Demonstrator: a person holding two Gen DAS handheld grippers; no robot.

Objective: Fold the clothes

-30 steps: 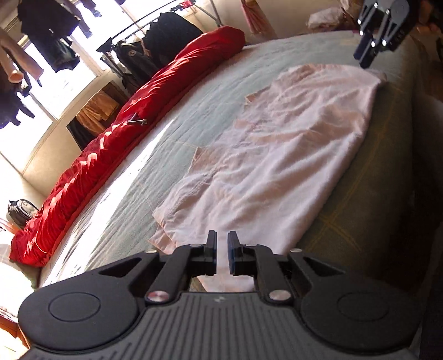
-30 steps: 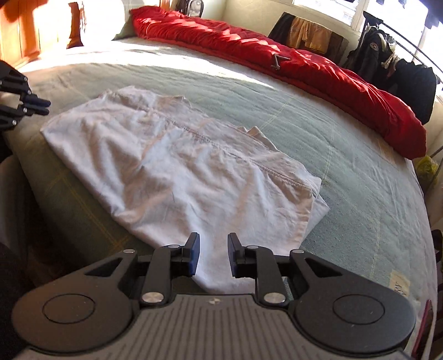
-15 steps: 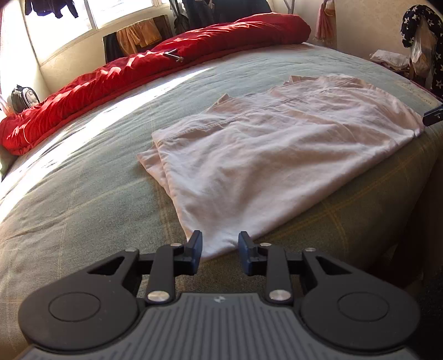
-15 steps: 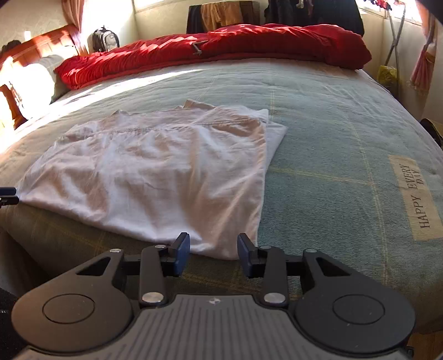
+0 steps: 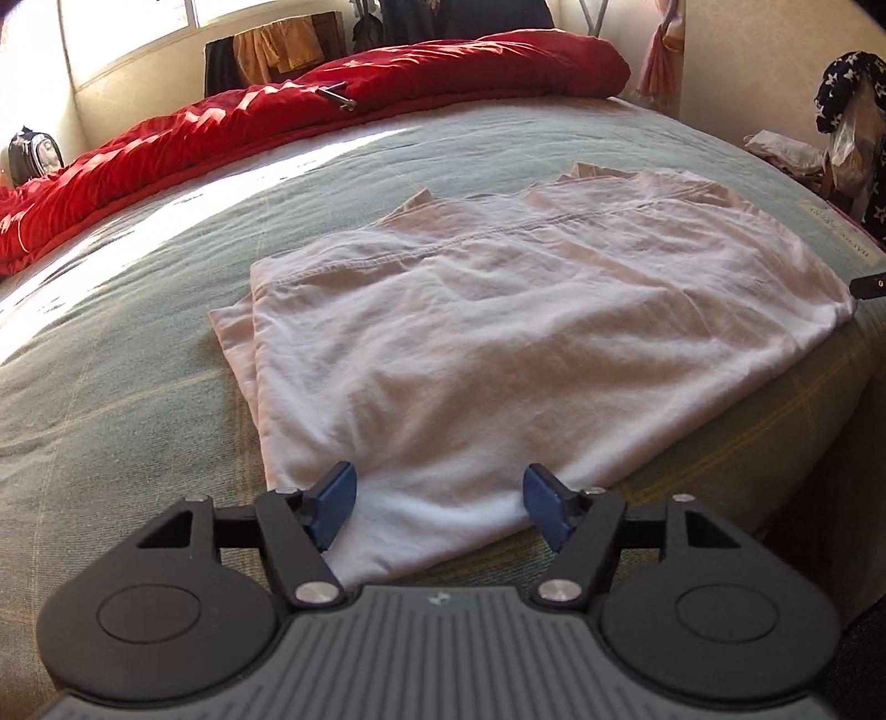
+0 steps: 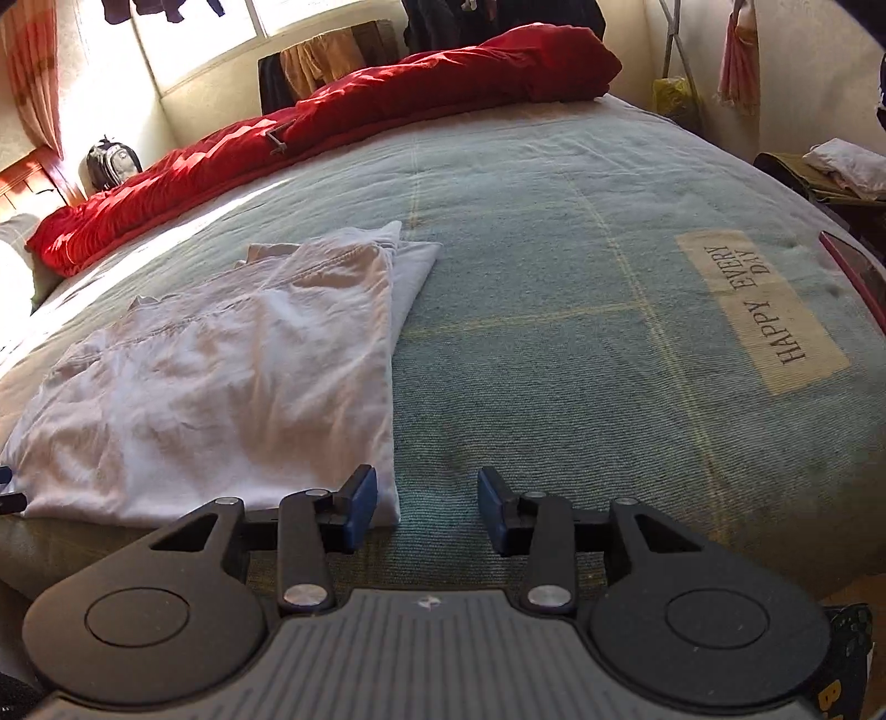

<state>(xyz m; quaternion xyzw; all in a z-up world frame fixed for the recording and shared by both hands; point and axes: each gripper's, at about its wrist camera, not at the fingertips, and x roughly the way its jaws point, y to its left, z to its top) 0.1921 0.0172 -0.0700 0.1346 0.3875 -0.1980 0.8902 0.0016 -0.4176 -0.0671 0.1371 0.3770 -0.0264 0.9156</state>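
A pale pink garment (image 5: 498, 332) lies flat and partly folded on the green bed cover (image 5: 111, 343), near the bed's front edge. My left gripper (image 5: 440, 501) is open, its blue pads on either side of the garment's near left corner. In the right wrist view the same garment (image 6: 221, 387) fills the left half. My right gripper (image 6: 426, 504) is open at the garment's near right corner, the left pad over the cloth's edge and the right pad over bare cover. A tip of the right gripper (image 5: 869, 285) shows at the left wrist view's right edge.
A red quilt (image 6: 343, 127) lies along the far side of the bed. A "HAPPY EVERY DAY" label (image 6: 764, 310) is sewn on the cover at the right. Clothes hang by the window (image 5: 277, 50). Folded clothes (image 6: 847, 166) sit beyond the bed's right end.
Both grippers have opened wide from nearly shut and swung round to face the garment's near corners at the bed's front edge.
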